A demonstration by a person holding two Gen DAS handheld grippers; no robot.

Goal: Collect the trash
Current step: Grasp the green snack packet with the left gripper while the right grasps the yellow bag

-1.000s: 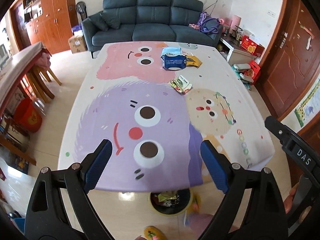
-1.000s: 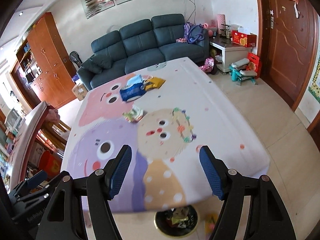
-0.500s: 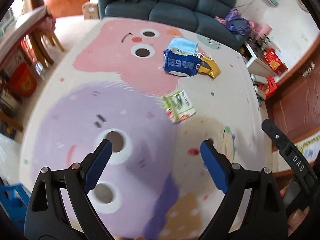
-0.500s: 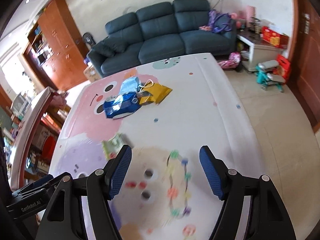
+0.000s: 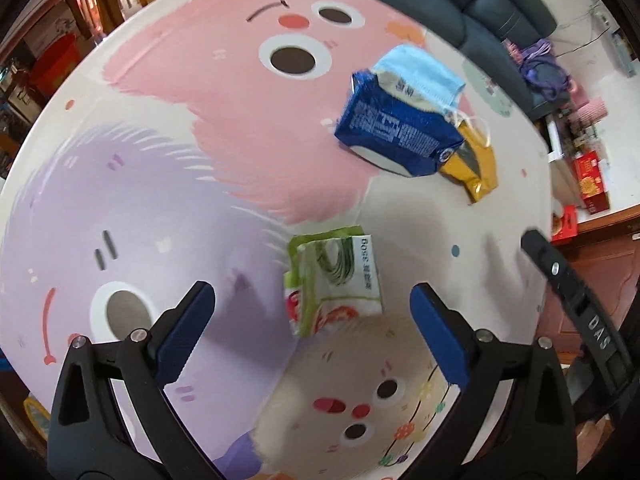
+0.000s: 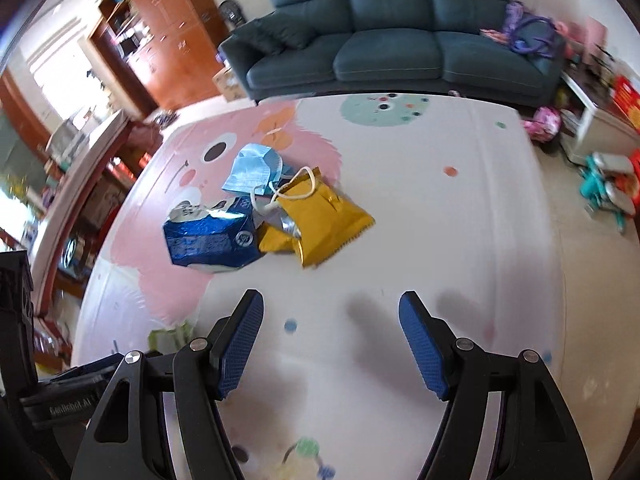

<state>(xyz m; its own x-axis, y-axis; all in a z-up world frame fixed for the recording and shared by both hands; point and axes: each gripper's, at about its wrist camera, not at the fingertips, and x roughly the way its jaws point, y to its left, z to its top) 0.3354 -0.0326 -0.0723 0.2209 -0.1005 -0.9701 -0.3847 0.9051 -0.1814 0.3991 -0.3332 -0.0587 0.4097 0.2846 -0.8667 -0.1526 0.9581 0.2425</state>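
Observation:
A crumpled green and white wrapper (image 5: 334, 280) lies flat on the cartoon tablecloth (image 5: 192, 168), just ahead of my left gripper (image 5: 312, 320), which is open and hovers over it with nothing between its fingers. Farther back lie a blue snack bag (image 5: 394, 132), a light blue face mask (image 5: 420, 70) and a gold foil bag (image 5: 474, 166), all touching. In the right wrist view the blue bag (image 6: 212, 240), mask (image 6: 254, 168) and gold bag (image 6: 324, 216) sit ahead and left of my open, empty right gripper (image 6: 332, 336). The green wrapper (image 6: 170, 336) peeks out at lower left.
A dark sofa (image 6: 388, 32) stands beyond the table's far edge. Wooden cabinets (image 6: 160, 28) and another table (image 6: 80, 168) are on the left. Toys (image 6: 608, 184) and a low shelf with red boxes (image 5: 592, 180) crowd the floor on the right.
Both grippers have moved forward over the table and lower toward the trash. The green wrapper now lies close to the left fingers. The floor bin has dropped out of view.

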